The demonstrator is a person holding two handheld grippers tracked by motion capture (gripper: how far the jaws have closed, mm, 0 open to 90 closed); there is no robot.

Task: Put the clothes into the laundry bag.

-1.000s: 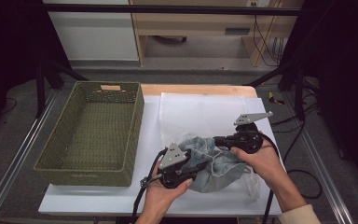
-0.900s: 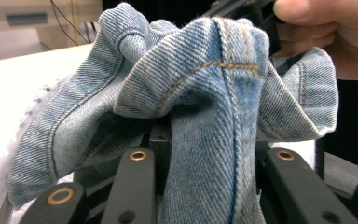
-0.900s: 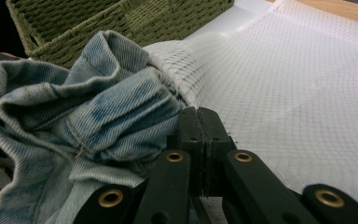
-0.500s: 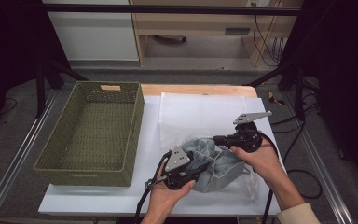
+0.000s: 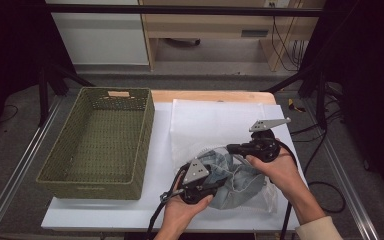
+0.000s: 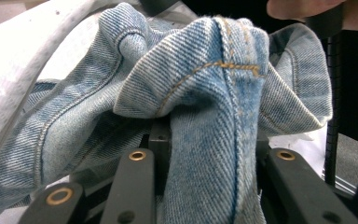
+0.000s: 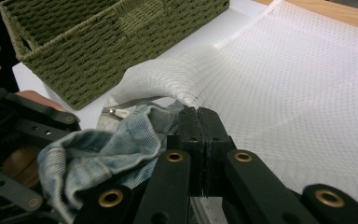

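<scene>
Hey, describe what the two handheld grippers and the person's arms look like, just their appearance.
Both grippers are black. The left gripper and right gripper each carry a grey three-cornered plate on top and trail a black cable. Close up, the flat black jaws show brass-coloured rivets at their joints. The right arm ends in a cream sleeve; the left forearm is bare.

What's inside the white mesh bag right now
Part of a bunched blue denim garment sits in the white mesh bag mouth, gripped by the left tongs. The bag beyond looks flat; mesh and hands hide how deep the denim goes.
</scene>
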